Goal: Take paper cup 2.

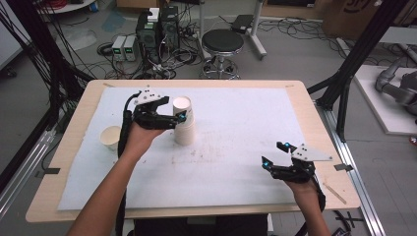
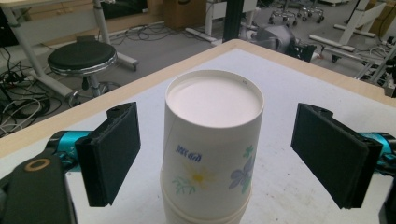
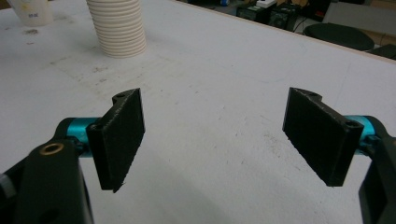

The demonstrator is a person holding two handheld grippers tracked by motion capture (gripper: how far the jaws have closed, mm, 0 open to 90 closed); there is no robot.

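A stack of upturned paper cups (image 1: 185, 129) stands on the white mat, left of the middle. In the left gripper view its top cup (image 2: 212, 154) has a flower print and sits between the two black pads. My left gripper (image 1: 178, 117) (image 2: 217, 112) is open around that top cup, with a gap on each side. A single upright paper cup (image 1: 111, 136) (image 3: 30, 11) stands to the left of the stack. My right gripper (image 1: 273, 153) (image 3: 215, 95) hovers open over the mat near the front right, holding nothing. The ribbed stack (image 3: 119, 28) lies far ahead of it.
The white mat (image 1: 236, 147) covers most of the wooden table (image 1: 314, 128). A black stool (image 1: 223, 42), electronics boxes (image 1: 157, 29) and loose cables lie on the floor beyond the far edge. A black frame post (image 1: 354, 64) rises at the right.
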